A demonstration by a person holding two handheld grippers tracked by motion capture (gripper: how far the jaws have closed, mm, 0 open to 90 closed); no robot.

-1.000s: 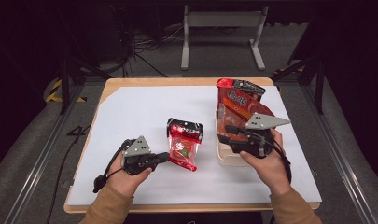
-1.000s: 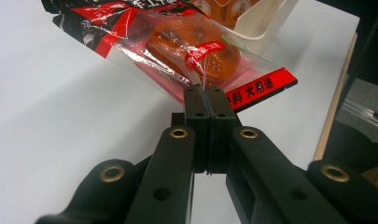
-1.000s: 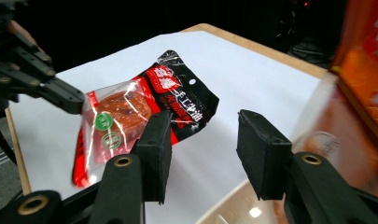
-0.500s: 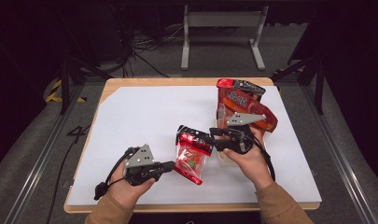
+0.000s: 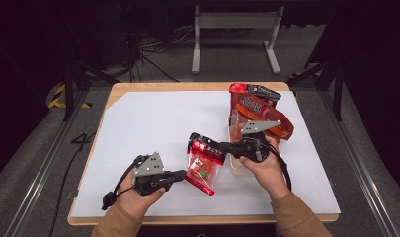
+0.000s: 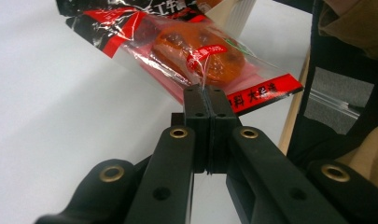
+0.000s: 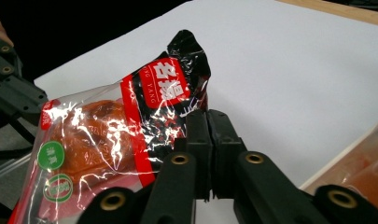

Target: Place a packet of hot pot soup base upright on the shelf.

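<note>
A red, black and clear snack packet (image 5: pixel 202 165) lies tilted near the front middle of the white mat, held from both sides. My left gripper (image 5: pixel 183 174) is shut on its lower left edge; in the left gripper view the jaws (image 6: pixel 206 91) pinch the clear seam of the packet (image 6: pixel 200 51). My right gripper (image 5: pixel 222 146) is shut on its black upper right corner. In the right gripper view the closed jaws (image 7: pixel 206 116) bite the packet (image 7: pixel 130 135) beside its red label.
A pale open box (image 5: pixel 235 165) stands right of the packet with large red and orange snack bags (image 5: pixel 257 106) in it and behind it. The white mat (image 5: pixel 148 123) covers a wooden table (image 5: pixel 187 86). The left gripper's arm (image 7: pixel 9 93) appears at the left of the right gripper view.
My right gripper came left from the box and shut on the packet's top corner. My left gripper slid right and shut on its lower edge. The packet shifted slightly right.
</note>
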